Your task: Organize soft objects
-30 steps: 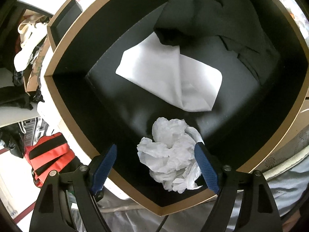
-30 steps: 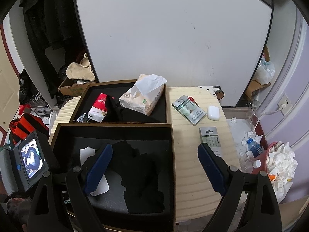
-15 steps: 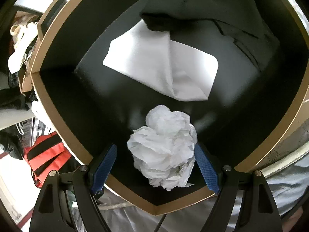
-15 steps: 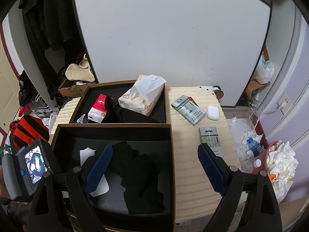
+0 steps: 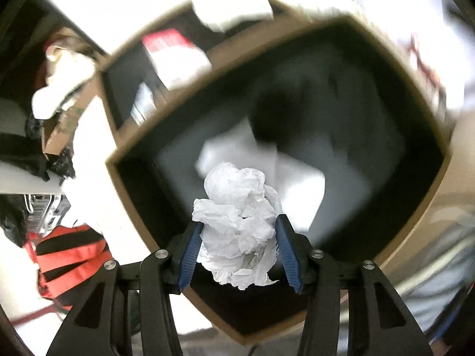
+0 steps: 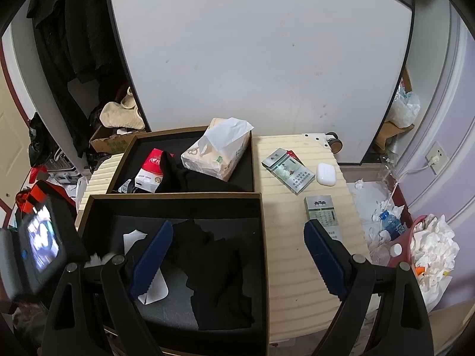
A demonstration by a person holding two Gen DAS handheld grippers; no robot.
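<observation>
Cream ribbed tabletop (image 6: 294, 267) (white wall (image 6: 252, 59) behind)

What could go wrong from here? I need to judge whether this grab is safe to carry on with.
The left gripper has just closed on the crumpled tissue wad; loose folds bulge past the fingers, so part could tear off or slip free. The wad hangs over the near box, above the flat white sheet, so a dropped piece would land back inside.
</observation>
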